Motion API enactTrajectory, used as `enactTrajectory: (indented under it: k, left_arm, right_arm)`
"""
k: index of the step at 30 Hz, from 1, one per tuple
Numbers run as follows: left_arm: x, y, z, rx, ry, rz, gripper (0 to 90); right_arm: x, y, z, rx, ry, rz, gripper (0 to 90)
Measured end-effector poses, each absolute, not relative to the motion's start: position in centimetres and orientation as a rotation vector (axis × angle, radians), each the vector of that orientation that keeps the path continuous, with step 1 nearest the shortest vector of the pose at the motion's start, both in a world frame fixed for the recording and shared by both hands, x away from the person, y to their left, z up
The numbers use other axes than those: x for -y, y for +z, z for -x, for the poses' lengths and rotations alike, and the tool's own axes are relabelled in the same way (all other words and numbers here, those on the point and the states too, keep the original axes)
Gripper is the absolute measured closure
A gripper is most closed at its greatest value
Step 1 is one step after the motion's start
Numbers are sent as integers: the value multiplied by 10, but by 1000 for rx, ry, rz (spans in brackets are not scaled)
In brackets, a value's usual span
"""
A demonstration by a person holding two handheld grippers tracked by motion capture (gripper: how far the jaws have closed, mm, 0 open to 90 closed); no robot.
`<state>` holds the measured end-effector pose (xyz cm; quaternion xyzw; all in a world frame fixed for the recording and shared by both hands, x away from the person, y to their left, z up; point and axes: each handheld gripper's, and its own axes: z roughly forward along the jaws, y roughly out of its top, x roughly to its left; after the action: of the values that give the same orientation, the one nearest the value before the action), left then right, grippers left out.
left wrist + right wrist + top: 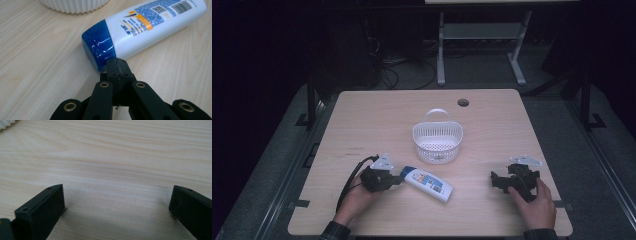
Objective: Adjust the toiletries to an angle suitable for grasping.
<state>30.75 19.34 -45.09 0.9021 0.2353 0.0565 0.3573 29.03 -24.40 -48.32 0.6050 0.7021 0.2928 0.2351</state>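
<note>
White bottle [428,183] with blue cap lying flat, lower centre of the high view, just below the white basket [437,142] on the wooden surface [492,120]. Left claw [117,65] clenched, empty, tips at the blue cap. Right claw [116,202] at lower right, spread wide over bare wood, well apart from the bottle.
</note>
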Motion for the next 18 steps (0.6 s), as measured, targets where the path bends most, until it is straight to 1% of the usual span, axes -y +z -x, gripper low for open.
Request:
enactTrajectory:
  k: [10,18]
  left_arm:
    - [-190,-443,-302,-575,102,-2301,899]
    - [-167,-431,-299,-517,74,-2286,899]
  right_arm:
    - [244,-483,-290,-1926,803,-1660,0]
    - [244,-483,-290,-1927,803,-1660,0]
